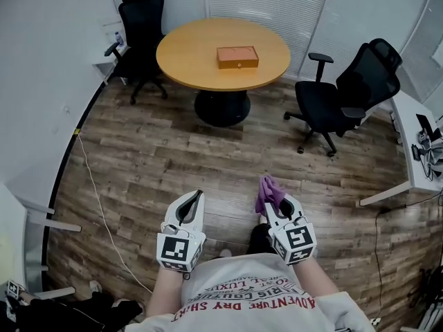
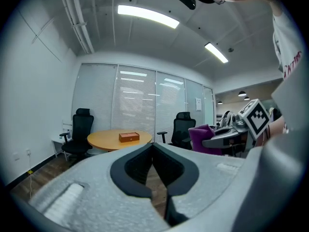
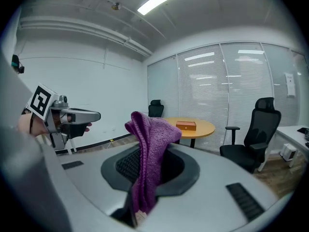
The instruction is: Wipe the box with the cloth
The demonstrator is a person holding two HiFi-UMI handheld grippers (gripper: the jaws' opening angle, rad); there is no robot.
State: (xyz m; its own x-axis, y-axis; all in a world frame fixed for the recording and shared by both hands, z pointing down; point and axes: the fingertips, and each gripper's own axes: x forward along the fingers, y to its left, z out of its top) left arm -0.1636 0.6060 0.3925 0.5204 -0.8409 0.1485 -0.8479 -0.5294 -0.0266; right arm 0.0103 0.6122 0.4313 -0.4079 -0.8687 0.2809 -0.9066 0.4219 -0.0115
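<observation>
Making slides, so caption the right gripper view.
Right gripper shut on a purple cloth, the wooden box on the round table ahead.

floor: brown wood-plank floor (image 1: 152, 164) | 12 o'clock: round tan wooden table (image 1: 187, 61), white window blinds (image 1: 263, 2) | 11 o'clock: black swivel office chair (image 1: 142, 26) | 2 o'clock: second black chair (image 1: 346, 92) | overhead: ceiling strip lights (image 2: 147, 16)

Head view's up high, tipped steeply down, with the table (image 1: 223, 50) far off at 12 o'clock. Left gripper view and right gripper view ride low, right behind their own jaws, facing level toward that same table and box (image 1: 237, 57). Left one catches the right gripper (image 2: 210, 140) at 3 o'clock, right one the left gripper (image 3: 94, 115) at 9.
</observation>
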